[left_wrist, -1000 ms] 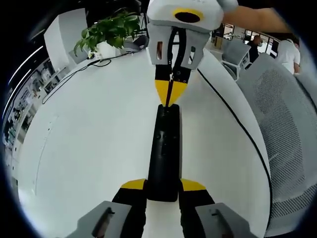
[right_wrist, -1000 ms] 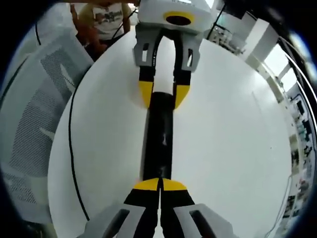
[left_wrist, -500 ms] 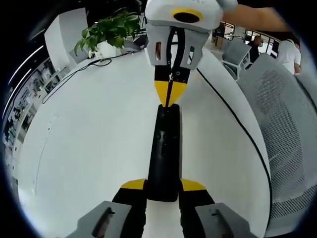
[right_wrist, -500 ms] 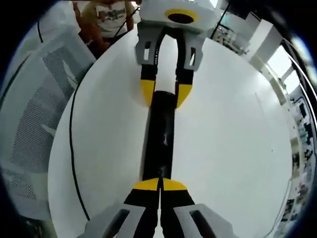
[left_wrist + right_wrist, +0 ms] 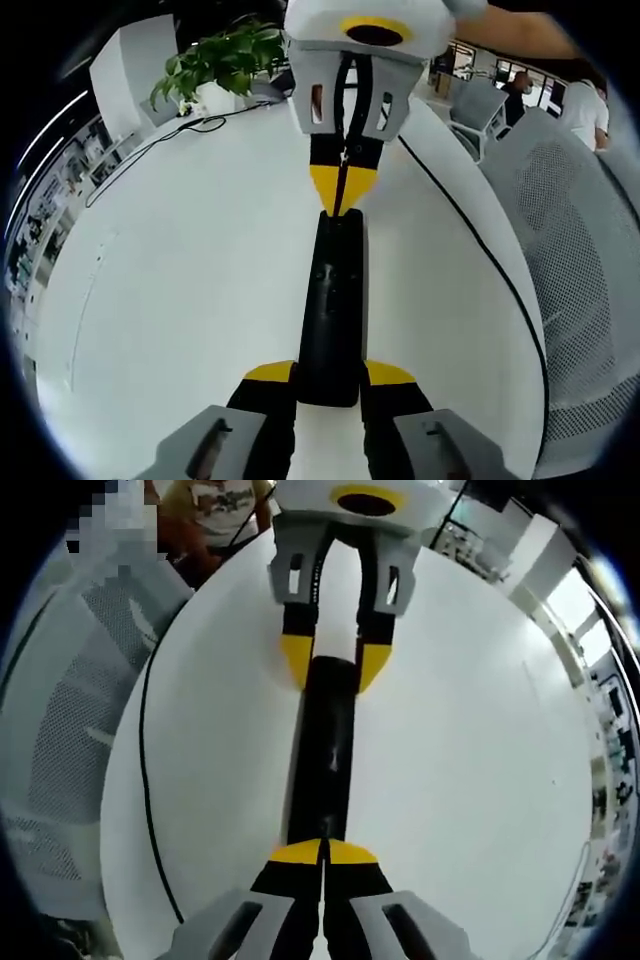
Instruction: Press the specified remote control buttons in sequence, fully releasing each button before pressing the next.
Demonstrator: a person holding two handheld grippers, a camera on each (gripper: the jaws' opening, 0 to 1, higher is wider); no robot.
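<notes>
Black remote control (image 5: 333, 305) lies flat on the white table (image 5: 180, 280) in the left gripper view, its long axis running straight away from the left gripper (image 5: 330, 375), whose jaws clamp its near end; the right gripper (image 5: 343, 190), pinched closed, touches the far end. In the right gripper view, that closed tip (image 5: 322, 852) rests on the remote's near end.

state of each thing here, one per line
long black remote control: lying flat on the table, held at one end, touched at the other
left gripper: jaws shut on the near end of the remote
right gripper: jaws shut, tips together at the far end of the remote
round white table: bare surface, black cable running along its edge
grey mesh chair: unoccupied, beside the table
</notes>
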